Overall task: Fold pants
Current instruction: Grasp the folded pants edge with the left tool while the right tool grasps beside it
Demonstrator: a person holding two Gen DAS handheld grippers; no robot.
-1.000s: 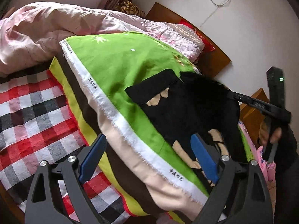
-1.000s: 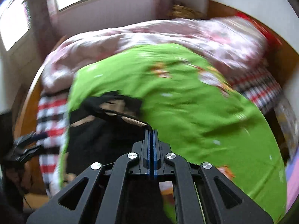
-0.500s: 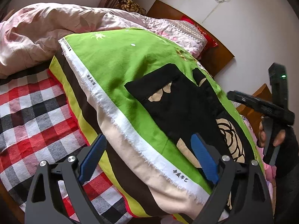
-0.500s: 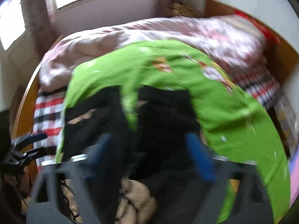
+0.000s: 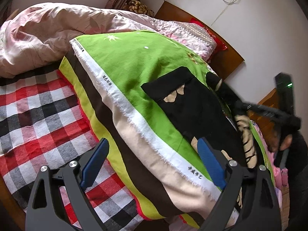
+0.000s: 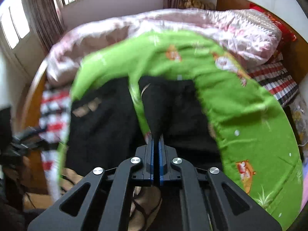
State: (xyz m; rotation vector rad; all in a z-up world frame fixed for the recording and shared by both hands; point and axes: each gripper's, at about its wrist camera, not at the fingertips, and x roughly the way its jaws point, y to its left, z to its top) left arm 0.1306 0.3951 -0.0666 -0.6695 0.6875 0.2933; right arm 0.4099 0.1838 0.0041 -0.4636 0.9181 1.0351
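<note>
The left gripper point(image 5: 152, 161) hangs agape, empty, beside the bed. The pants point(image 5: 194, 109) lie ahead on the green quilt point(image 5: 134, 65), legs running away. The right gripper point(image 6: 156, 142), nearer, apparently pinches black pants cloth.

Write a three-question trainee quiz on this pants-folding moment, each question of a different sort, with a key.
1. True or false: the left gripper is clamped on the black pants.
2. Multiple choice: the right gripper is (A) wide open, (B) shut on black pants fabric and a pinch of the green sheet, (C) out of view.
3. Fill in: the pants lie on a bright ____ sheet.

Key:
1. False; its jaws stand open and hold nothing.
2. B.
3. Green.
</note>
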